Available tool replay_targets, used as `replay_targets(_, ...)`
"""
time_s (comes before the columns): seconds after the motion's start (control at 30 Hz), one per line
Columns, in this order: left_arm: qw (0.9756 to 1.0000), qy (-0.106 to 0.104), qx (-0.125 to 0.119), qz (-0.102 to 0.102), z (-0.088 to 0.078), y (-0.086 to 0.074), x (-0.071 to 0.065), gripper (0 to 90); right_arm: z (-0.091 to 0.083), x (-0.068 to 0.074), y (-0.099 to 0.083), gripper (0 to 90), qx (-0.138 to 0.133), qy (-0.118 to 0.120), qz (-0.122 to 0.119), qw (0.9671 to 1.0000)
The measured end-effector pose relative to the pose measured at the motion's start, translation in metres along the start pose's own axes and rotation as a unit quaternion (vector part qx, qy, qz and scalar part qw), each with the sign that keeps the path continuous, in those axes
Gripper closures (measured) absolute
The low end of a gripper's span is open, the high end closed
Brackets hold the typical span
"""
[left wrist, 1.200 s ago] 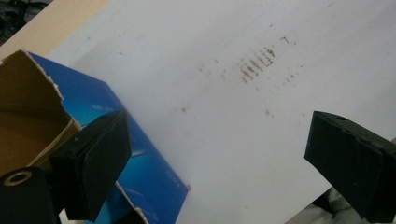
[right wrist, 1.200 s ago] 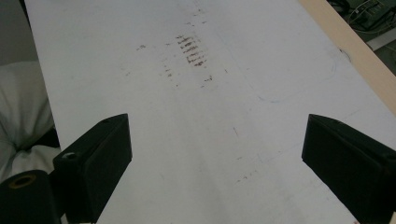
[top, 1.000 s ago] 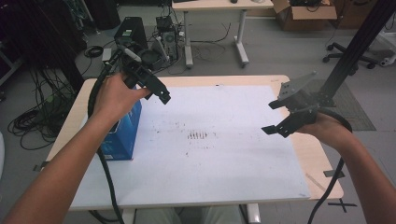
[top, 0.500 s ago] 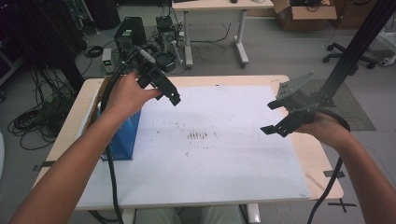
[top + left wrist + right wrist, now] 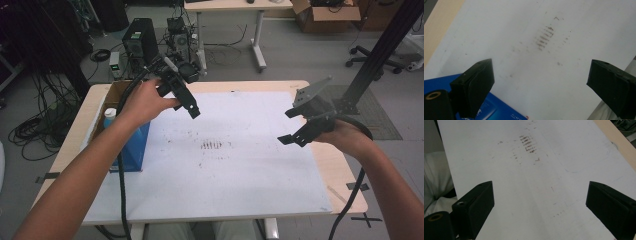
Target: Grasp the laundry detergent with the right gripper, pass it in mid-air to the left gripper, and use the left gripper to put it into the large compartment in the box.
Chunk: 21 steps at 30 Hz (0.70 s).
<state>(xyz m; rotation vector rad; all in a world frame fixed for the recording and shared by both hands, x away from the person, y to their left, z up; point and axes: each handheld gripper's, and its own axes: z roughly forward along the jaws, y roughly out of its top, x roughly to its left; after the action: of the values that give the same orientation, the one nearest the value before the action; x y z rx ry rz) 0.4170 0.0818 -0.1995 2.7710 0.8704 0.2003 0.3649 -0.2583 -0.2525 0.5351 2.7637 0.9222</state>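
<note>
A blue box is seen standing at the left edge of the table in the high view, with a white-capped bottle just behind it and an open cardboard carton beyond; the left gripper is held in the air above and to the right of the box, touching nothing, while the right gripper is held well apart over the right side of the white mat. Nothing has been gripped, so the work on the box is judged to be not yet begun: the reach, the grasp and any placing are all left. In the left gripper view, the jaws are shown spread wide and empty, a corner of the blue box lying below them at the lower left and the brown smudges on the mat farther off. In the right gripper view, the jaws are likewise seen wide apart with nothing between them, only the bare mat and the same smudges beneath, the table's wooden edge running along the upper right.
</note>
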Motion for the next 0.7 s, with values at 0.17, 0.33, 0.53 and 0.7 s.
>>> replay_targets(0.17,0.9998,-0.007,0.002,0.018,0.003,0.003,-0.003,7.7,0.0,-0.001,0.0,7.7,-0.001,-0.001,0.002,1.0)
replay_targets(0.33,0.9991,-0.014,0.004,0.041,0.008,0.007,-0.009,7.6,0.0,0.0,0.001,7.7,0.001,-0.001,-0.001,1.0)
replay_targets(0.53,0.9981,-0.015,0.007,0.058,0.01,0.009,-0.015,7.7,0.0,0.002,0.0,7.7,0.001,-0.002,0.001,1.0)
replay_targets(0.7,0.9976,-0.019,0.003,0.066,0.009,0.008,-0.016,7.7,-0.003,0.002,0.001,7.8,0.0,-0.004,0.0,1.0)
